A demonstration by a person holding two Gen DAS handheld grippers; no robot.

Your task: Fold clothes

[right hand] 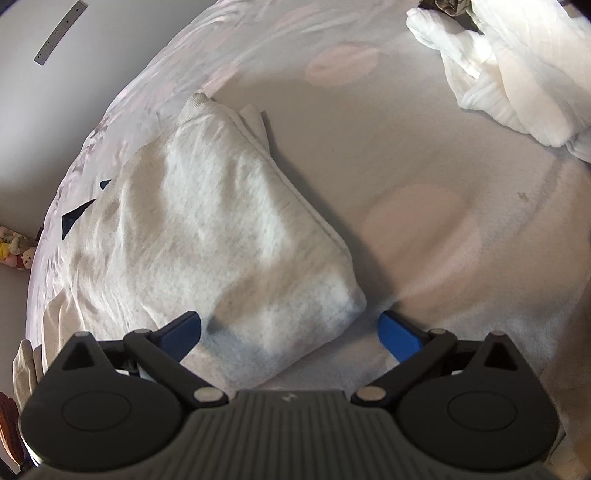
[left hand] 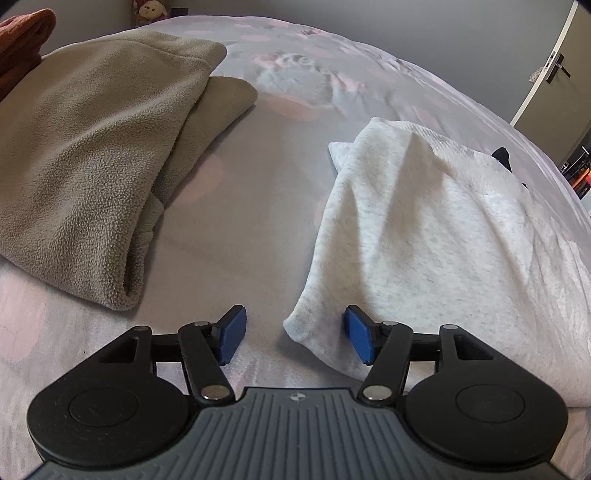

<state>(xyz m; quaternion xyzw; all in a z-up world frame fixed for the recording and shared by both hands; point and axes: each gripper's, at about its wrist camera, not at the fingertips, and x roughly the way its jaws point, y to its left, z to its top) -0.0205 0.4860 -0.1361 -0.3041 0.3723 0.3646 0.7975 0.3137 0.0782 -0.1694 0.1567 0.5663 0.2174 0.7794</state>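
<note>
Pale grey garment (left hand: 424,229) lies folded on the bed (left hand: 240,206). Left gripper (left hand: 295,334) and right gripper (right hand: 290,332) each straddle a near corner, jaws spread, nothing pinched; long axis runs away from both

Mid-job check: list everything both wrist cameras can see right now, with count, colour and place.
Light grey sweatshirt: one, pale heathered grey with a black print, partly folded on the bed, in front of both grippers.
Fleece garment: one, beige, folded, left side of the left wrist view.
Orange-brown cloth: one, top left corner, beyond the fleece.
White garments: a crumpled pile, count unclear, top right of the right wrist view.
Bedspread: one, grey with pink flowers, under everything.
Plush toys: several, at the left edge.
Door: one, pale, far right.
Left gripper: open, straddling a sweatshirt corner.
Right gripper: open, around another corner.
</note>
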